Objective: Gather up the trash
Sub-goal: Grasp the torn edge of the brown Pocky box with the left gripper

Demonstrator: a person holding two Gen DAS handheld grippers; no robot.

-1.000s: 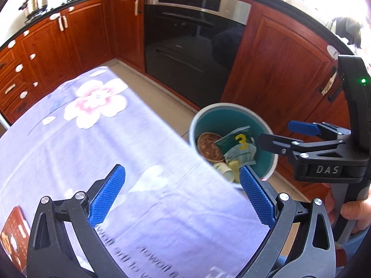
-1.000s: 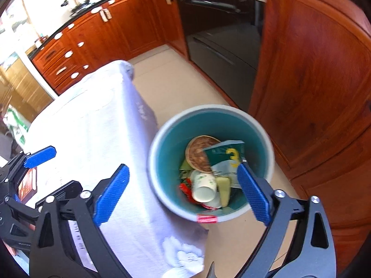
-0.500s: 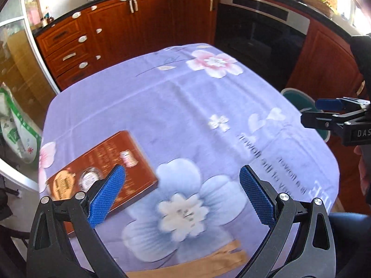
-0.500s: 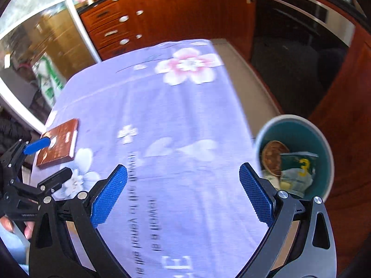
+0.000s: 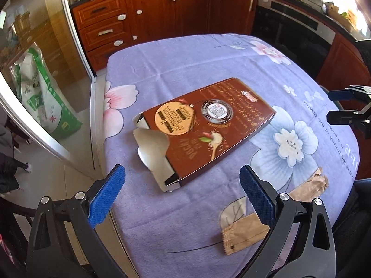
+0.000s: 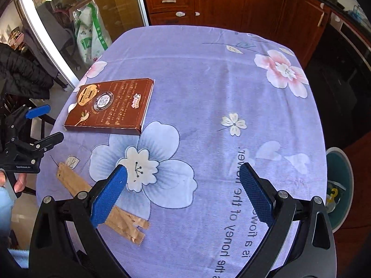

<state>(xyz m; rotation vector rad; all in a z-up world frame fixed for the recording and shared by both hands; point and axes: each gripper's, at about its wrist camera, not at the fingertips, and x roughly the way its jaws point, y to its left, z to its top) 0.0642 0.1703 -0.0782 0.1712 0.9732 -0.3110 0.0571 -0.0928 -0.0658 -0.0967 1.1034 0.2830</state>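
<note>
A flat brown cardboard box [image 5: 204, 127] with a torn-open end lies on the purple flowered tablecloth [image 5: 185, 58]; it also shows in the right wrist view [image 6: 111, 104]. A brown paper wrapper [image 5: 245, 234] lies near the table's front edge, and shows in the right wrist view [image 6: 102, 206] too. My left gripper [image 5: 180, 197] is open and empty, just short of the box's torn end. My right gripper [image 6: 183, 194] is open and empty above the blue flower. A teal trash bin [image 6: 338, 185] with trash inside stands on the floor right of the table.
Red-brown kitchen cabinets [image 5: 162, 11] and a black oven [image 5: 292, 34] stand behind the table. A glass sliding door [image 5: 34, 69] with a green-and-white sack [image 5: 44, 99] behind it is at the left. The table edge drops off close to my left gripper.
Both grippers have swung away from the trash bin and back over the table. The brown box and paper wrapper are now close in front. Both stay open.
</note>
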